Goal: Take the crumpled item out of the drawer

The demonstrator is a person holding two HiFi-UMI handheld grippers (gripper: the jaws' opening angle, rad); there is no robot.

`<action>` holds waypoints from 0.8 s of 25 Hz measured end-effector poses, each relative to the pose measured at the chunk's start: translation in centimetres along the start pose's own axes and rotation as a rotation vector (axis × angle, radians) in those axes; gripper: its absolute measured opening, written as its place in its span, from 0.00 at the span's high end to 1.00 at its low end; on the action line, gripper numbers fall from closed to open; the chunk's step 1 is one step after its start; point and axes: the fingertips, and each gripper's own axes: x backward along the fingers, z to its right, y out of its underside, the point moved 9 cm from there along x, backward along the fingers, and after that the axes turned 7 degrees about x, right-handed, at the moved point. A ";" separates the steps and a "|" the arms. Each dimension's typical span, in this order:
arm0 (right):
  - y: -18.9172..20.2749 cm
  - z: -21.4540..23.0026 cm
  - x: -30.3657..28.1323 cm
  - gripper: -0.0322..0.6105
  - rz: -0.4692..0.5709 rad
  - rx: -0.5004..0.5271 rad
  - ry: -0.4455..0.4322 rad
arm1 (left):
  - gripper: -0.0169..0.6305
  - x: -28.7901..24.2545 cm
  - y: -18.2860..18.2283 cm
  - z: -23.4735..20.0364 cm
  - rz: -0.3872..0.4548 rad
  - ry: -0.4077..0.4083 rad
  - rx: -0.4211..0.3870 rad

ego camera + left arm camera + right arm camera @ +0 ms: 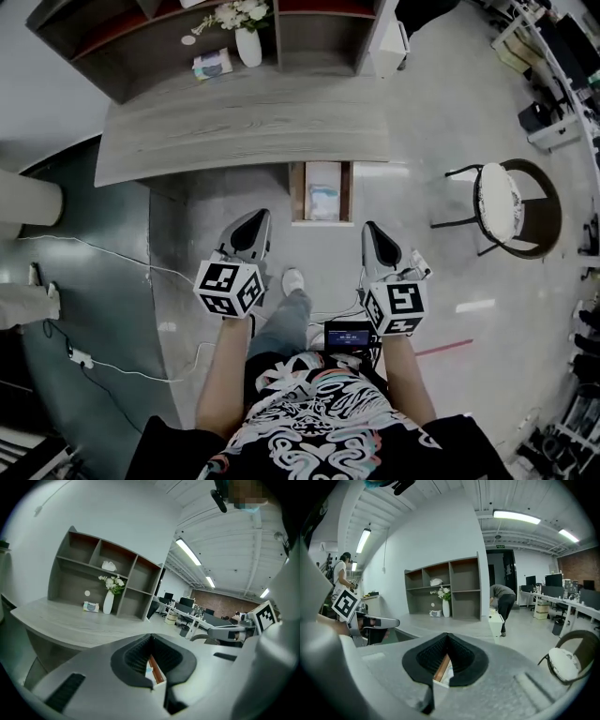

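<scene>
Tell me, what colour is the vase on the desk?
White. The vase shows best in the head view.

Two grippers are showing: the left gripper [255, 223] and the right gripper [373, 232]. Each is carrying one cube, the left marker cube [229, 287] and the right marker cube [396, 307]. One desk [234, 127] is standing ahead, with one drawer [296, 192] hanging open and one crumpled item [323, 202] lying in it. One shelf unit [94, 42] is holding one vase [248, 45] and one tissue box [212, 64]. One chair [511, 206] is standing at the right. Two people are appearing in the right gripper view: one bending person [506, 599] and one standing person [341, 569].
</scene>
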 end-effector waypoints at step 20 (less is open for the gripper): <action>-1.8 1.2 -4.6 0.94 -0.008 0.026 0.033 | 0.97 -6.5 -3.0 -2.9 -0.023 0.070 -0.011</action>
